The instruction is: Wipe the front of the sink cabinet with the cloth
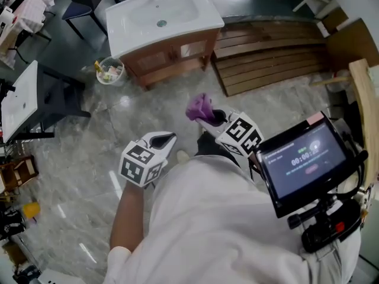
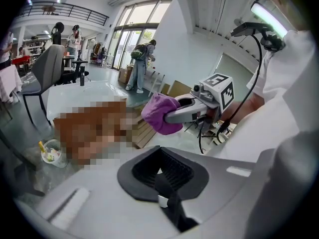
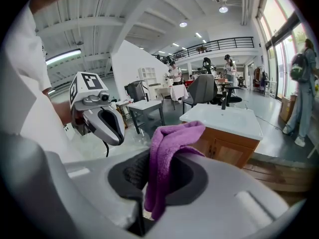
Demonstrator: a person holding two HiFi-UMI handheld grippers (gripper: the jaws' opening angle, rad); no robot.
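The person's white shirt (image 1: 225, 218) fills the foreground (head view). Just beyond it, the right tongs (image 1: 208, 117) clench the purple cloth (image 1: 198, 106), which droops from between them, well apart from the sink cabinet (image 1: 172, 57). The left tongs (image 1: 164, 139) are pressed together, empty.

The person wears a white short-sleeved shirt (image 1: 219, 218). The left gripper (image 1: 161, 140) and right gripper (image 1: 208, 118) are pale grey, black-lined, each with a black-and-white marker cube (image 1: 141, 163) and trailing black cables (image 2: 203, 136).
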